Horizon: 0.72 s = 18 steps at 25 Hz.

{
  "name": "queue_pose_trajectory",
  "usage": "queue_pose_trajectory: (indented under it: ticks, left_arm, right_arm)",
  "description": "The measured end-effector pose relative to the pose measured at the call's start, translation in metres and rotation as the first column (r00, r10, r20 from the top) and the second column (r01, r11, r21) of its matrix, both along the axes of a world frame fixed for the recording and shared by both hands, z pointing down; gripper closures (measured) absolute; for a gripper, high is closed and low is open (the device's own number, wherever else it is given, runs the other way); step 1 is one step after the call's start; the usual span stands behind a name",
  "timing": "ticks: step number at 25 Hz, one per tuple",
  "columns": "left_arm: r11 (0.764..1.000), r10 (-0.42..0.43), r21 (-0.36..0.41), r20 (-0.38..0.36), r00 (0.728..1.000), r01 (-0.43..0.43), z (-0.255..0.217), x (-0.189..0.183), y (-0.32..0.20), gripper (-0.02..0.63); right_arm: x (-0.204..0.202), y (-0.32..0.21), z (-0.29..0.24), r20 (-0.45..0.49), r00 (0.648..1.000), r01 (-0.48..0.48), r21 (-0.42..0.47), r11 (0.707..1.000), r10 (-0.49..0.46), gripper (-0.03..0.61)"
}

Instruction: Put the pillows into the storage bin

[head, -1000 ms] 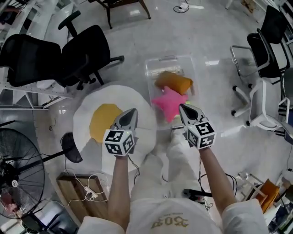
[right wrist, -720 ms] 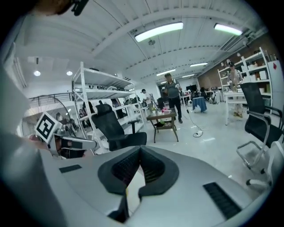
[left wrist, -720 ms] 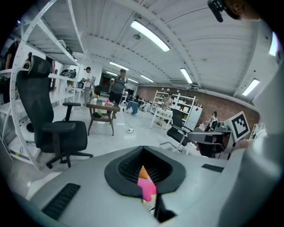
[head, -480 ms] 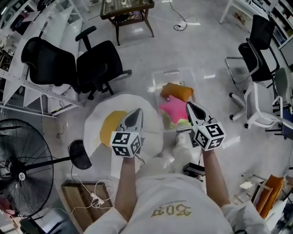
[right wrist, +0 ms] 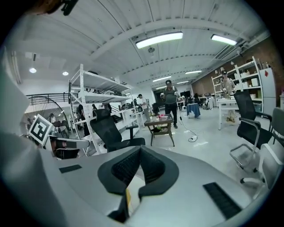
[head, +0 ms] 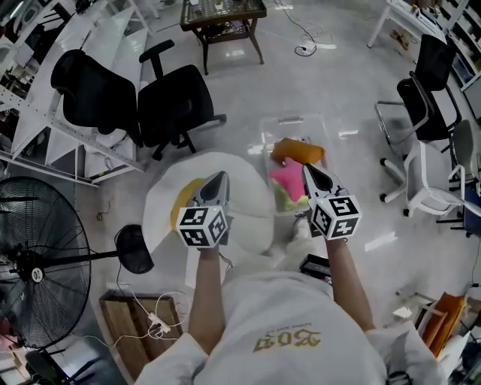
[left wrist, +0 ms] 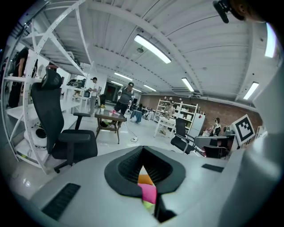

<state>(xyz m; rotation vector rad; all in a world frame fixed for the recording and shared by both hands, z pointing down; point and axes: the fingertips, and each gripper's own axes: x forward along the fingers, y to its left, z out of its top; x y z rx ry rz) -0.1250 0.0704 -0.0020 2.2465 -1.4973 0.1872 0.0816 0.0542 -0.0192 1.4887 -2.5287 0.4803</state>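
Note:
A clear storage bin [head: 294, 120] stands on the floor ahead of me. In it lie an orange pillow [head: 298, 151], a pink star pillow [head: 286, 179] and something green [head: 285, 200]. Left of the bin, a round white pillow [head: 167, 197] with a yellow centre [head: 185, 204] lies on the floor. My left gripper [head: 219, 177] hangs shut and empty above the white pillow. My right gripper [head: 307, 168] is shut and empty over the bin's near side. In the left gripper view the pink pillow [left wrist: 149, 193] shows below the closed jaws; in the right gripper view the white pillow [right wrist: 135, 184] does.
Two black office chairs [head: 174, 101] stand at the back left beside white shelving [head: 45, 143]. A big fan [head: 36, 259] and a wooden box with cables [head: 139, 319] are at the near left. White and black chairs [head: 428, 165] stand to the right, a small table [head: 222, 15] at the back.
The view has pulled back and up: the bin and pillows look smaller and farther off, and more of the room's back shows. Both grippers stay shut side by side.

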Motion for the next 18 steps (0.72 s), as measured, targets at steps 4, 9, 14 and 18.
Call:
queue_pose_trajectory:
  ticks: [4,9,14,18]
  left_arm:
    - [1.0,-0.01,0.007,-0.009,1.0,0.01,-0.003,-0.009,-0.002,0.6]
    - [1.0,-0.004,0.007,-0.006,1.0,0.004,-0.004,-0.011,-0.004,0.6]
    - [1.0,-0.003,0.009,-0.017,1.0,0.004,-0.005,-0.014,-0.01,0.6]
    - [1.0,0.006,0.008,-0.024,1.0,-0.006,-0.003,-0.014,-0.01,0.6]
  right_arm:
    - [-0.01,-0.001,0.0,-0.015,1.0,0.008,-0.002,1.0,-0.008,0.566]
    - [-0.015,-0.002,0.001,-0.026,1.0,0.011,-0.004,1.0,-0.011,0.566]
    - [-0.018,-0.005,0.002,-0.032,0.999,0.01,-0.007,1.0,-0.01,0.566]
    - [-0.018,-0.006,0.001,-0.021,1.0,-0.006,-0.004,1.0,0.006,0.566]
